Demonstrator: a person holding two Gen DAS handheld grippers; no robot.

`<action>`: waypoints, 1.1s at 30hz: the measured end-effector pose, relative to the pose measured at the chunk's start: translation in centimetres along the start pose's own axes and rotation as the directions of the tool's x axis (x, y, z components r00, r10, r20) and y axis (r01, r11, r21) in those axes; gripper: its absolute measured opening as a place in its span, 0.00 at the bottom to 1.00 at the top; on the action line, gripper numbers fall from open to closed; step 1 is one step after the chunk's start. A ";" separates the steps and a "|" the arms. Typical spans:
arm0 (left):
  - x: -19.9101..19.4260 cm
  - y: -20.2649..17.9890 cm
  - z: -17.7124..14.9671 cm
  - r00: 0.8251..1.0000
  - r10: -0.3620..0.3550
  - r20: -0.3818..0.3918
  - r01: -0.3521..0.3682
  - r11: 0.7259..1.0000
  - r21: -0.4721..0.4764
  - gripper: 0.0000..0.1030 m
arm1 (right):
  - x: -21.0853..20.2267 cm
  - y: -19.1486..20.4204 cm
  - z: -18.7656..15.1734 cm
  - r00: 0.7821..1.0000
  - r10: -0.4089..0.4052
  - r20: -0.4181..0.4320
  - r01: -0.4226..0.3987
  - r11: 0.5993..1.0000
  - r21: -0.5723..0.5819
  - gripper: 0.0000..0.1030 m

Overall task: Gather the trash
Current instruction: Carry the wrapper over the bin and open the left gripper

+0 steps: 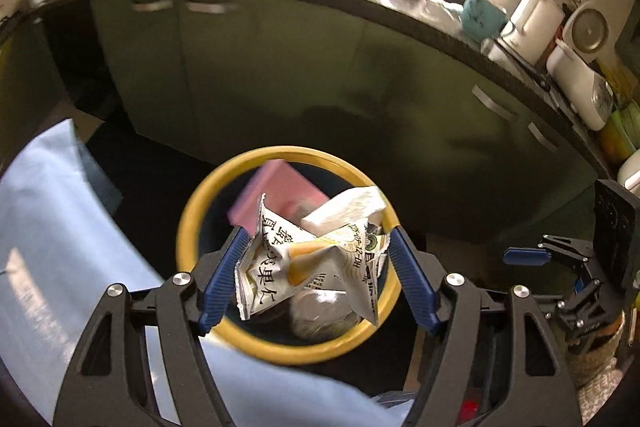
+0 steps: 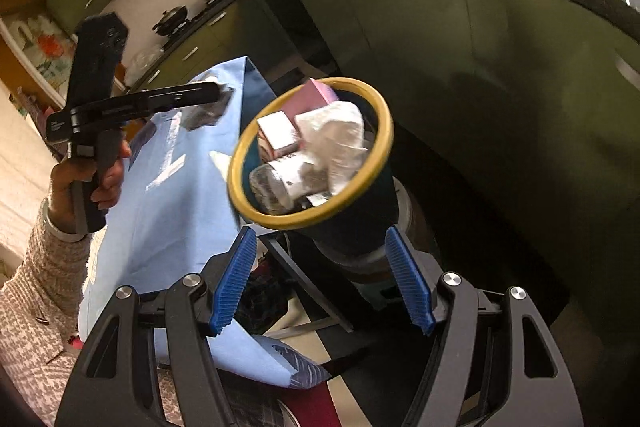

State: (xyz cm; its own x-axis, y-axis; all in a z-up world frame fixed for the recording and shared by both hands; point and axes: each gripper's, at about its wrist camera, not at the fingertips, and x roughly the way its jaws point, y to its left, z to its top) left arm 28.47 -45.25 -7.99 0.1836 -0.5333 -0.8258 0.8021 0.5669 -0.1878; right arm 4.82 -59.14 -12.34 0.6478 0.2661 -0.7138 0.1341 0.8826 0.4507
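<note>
Left fingers (image 1: 240, 259) clamped on wrapper (image 1: 312, 259)

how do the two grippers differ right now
The left gripper is clamped on a crumpled snack wrapper over the yellow-rimmed bin; the right gripper stands open with nothing between its pads, the bin beyond it. Both have blue ribbed pads on black arms.
</note>
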 end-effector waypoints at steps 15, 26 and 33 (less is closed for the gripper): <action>2.1 2.2 -1.8 0.983 0.033 -0.179 -0.033 0.999 0.005 0.68 | 1.5 -1.0 -0.5 0.999 0.036 -0.016 -0.035 0.999 0.021 0.65; 5.0 2.8 -1.6 0.972 0.002 -0.234 0.001 1.000 0.014 0.80 | 0.7 -0.4 -0.5 1.000 0.029 -0.008 -0.029 0.999 0.017 0.65; 5.0 3.7 -1.3 0.975 -0.036 -0.217 0.035 0.999 -0.010 0.83 | 0.8 -0.4 -0.5 0.999 0.042 -0.014 -0.041 0.999 0.020 0.65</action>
State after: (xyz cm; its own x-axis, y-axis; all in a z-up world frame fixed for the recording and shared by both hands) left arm 31.60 -45.04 -13.48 0.0267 -0.4043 -0.9143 0.8020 0.5546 -0.2218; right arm 4.85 -59.11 -13.36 0.6425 0.3079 -0.7017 0.1220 0.8629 0.4903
